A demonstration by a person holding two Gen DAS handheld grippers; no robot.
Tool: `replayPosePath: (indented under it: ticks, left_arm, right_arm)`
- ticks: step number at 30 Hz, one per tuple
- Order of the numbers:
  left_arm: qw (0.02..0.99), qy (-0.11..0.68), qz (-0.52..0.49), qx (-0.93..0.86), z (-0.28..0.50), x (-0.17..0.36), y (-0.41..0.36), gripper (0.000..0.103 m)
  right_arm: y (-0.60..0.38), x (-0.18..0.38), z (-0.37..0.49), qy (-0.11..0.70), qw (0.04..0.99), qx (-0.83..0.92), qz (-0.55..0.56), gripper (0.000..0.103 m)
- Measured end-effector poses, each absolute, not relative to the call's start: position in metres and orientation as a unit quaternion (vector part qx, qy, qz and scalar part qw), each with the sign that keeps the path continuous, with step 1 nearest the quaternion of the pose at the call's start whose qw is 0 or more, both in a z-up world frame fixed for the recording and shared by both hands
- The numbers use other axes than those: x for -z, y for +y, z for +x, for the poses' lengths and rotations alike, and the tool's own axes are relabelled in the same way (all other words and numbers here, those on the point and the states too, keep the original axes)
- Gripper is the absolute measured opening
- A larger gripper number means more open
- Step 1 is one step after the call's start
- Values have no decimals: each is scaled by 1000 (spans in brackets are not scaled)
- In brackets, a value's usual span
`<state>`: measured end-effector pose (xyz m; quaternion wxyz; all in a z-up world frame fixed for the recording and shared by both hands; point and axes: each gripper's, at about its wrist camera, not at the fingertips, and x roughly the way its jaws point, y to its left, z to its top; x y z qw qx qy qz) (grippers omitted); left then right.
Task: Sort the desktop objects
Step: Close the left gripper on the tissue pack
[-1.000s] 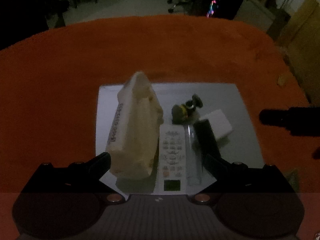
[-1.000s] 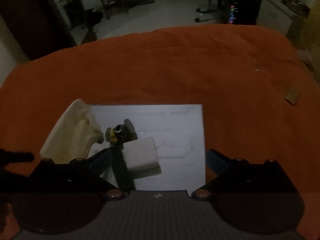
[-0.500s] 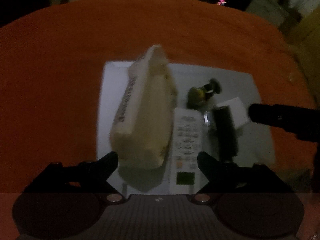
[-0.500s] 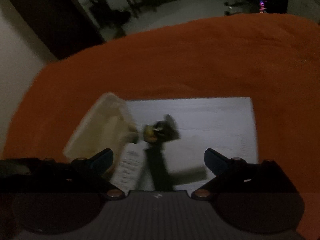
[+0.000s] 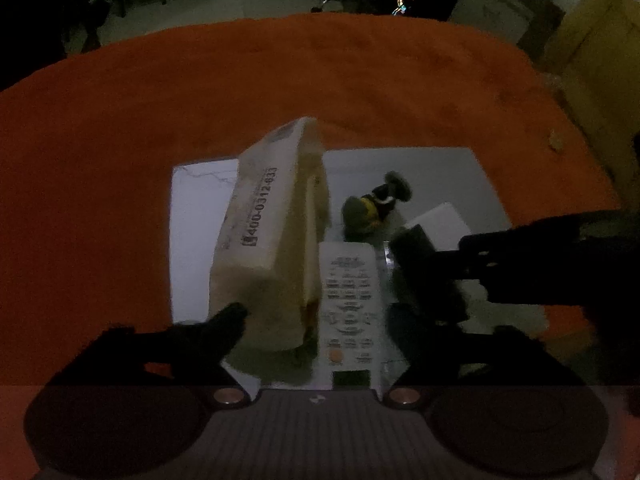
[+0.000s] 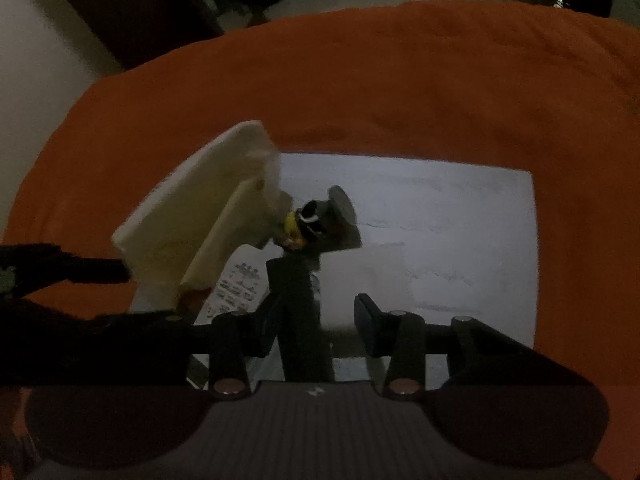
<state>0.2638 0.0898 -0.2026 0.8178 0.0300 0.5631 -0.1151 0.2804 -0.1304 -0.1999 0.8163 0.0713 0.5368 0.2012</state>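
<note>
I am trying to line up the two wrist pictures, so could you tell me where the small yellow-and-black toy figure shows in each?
Left wrist: the toy figure is right of centre, beyond the remote control, on the grey mat.
Right wrist: the toy figure is near the centre, just beyond the black bar.
Shared landmark: the cream tissue pack, left of the figure in both.

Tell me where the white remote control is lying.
In the left wrist view the remote control lies on the grey mat, between the cream tissue pack and the black bar.
</note>
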Motion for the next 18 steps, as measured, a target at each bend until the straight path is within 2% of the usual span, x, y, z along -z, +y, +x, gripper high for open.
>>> replayPosePath:
  ticks: [2, 5, 7, 11, 12, 13, 15, 18]
  left_arm:
    - [820, 562, 37, 100, 265, 204, 92, 67]
    - [821, 562, 38, 89, 264, 207, 101, 66]
    - [820, 566, 28, 85, 265, 207, 109, 60]
    - [826, 558, -4, 80, 267, 202, 125, 60]
    - [831, 551, -8, 76, 267, 198, 128, 67]
    - [838, 540, -10, 73, 268, 194, 130, 80]
    - [854, 516, -14, 65, 267, 186, 134, 89]
    - [862, 501, -13, 74, 274, 182, 135, 89]
  right_arm:
    - [-128, 199, 281, 533, 820, -199, 61, 45]
    - [-119, 195, 278, 528, 825, -194, 45, 54]
    - [-118, 199, 276, 531, 823, -197, 37, 55]
    - [-120, 198, 273, 528, 823, -206, 25, 55]
    - [-120, 198, 272, 528, 823, -209, 24, 55]
    - [-120, 197, 271, 527, 822, -213, 22, 55]
    - [-115, 192, 268, 524, 824, -217, 19, 52]
    - [-110, 189, 262, 517, 827, -220, 12, 52]
